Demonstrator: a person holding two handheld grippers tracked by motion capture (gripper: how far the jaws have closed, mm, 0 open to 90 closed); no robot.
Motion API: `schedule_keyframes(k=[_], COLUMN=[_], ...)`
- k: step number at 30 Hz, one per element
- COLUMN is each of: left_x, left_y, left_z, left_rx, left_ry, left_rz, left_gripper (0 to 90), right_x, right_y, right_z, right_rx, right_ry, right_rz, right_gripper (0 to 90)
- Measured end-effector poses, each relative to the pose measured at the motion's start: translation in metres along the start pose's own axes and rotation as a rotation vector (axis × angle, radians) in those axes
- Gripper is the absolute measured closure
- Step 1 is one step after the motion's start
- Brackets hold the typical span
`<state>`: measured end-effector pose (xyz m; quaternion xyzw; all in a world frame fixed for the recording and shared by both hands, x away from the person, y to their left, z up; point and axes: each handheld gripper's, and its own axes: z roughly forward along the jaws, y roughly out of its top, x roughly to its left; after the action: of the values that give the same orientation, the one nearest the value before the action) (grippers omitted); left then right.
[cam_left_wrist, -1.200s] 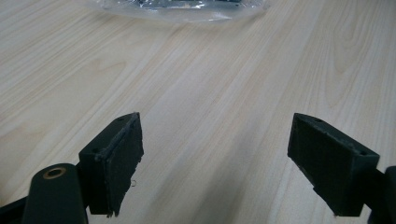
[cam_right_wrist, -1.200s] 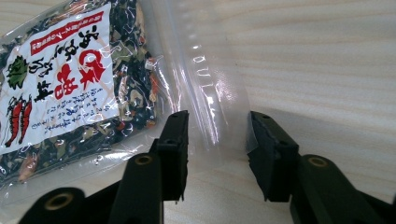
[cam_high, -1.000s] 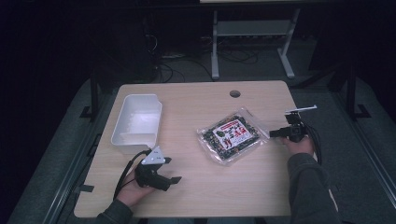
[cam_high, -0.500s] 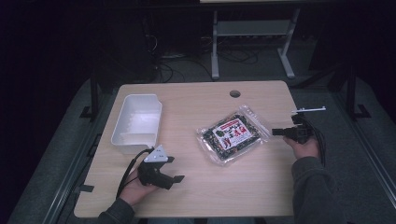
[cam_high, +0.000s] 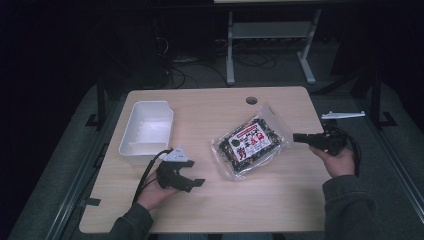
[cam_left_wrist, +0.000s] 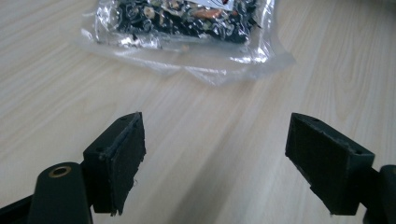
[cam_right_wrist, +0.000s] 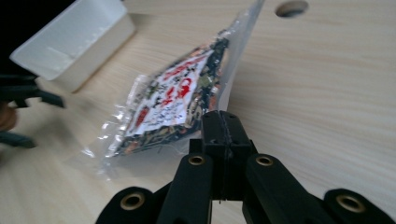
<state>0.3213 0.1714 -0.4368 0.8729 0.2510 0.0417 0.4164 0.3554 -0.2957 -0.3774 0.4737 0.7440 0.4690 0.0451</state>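
A clear bag of dark dried food with a red and white label (cam_high: 249, 145) lies mid-table, its right edge raised. My right gripper (cam_high: 296, 136) is shut on that edge; in the right gripper view the jaws (cam_right_wrist: 223, 119) stand pressed together on the plastic, and the bag (cam_right_wrist: 173, 100) tilts up toward them. My left gripper (cam_high: 196, 172) rests low at the front left, open, a short way left of the bag. In the left gripper view its fingers (cam_left_wrist: 122, 158) stand wide apart over bare wood, with the bag (cam_left_wrist: 187, 23) lying ahead of them.
A white rectangular tray (cam_high: 136, 150) stands at the table's back left, also seen in the right gripper view as the tray (cam_right_wrist: 70, 46). A round cable hole (cam_high: 251, 100) sits near the far edge. A metal stand (cam_high: 272, 30) and cables lie on the floor beyond.
The bag's right edge has come up off the table with the right gripper. The left gripper has shifted a little toward the bag.
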Motion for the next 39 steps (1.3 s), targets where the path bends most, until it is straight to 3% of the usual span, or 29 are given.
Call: schedule_keyframes(k=[12, 20, 26, 39], left_x=[0.012, 0.027, 0.034, 0.039], left_y=[0.041, 0.059, 0.067, 0.071], left_z=[0.018, 0.035, 0.044, 0.053], left_rx=[-0.04, -0.037, -0.065, -0.068], left_ry=[-0.055, -0.085, -0.128, -0.185], left_rz=[0.029, 0.031, 0.024, 0.024], left_gripper=[19.4, 20.3, 21.2, 22.2], right_x=[0.056, 0.082, 0.09, 0.096], right_y=[0.025, 0.038, 0.044, 0.049], right_z=[-0.033, -0.044, -0.05, -0.06], right_rx=[-0.04, -0.025, -0.013, 0.021], right_ry=[0.095, 0.164, 0.194, 0.245], right_rz=[-0.198, -0.296, -0.34, -0.399], right_gripper=[90.0, 90.0, 90.0, 90.0])
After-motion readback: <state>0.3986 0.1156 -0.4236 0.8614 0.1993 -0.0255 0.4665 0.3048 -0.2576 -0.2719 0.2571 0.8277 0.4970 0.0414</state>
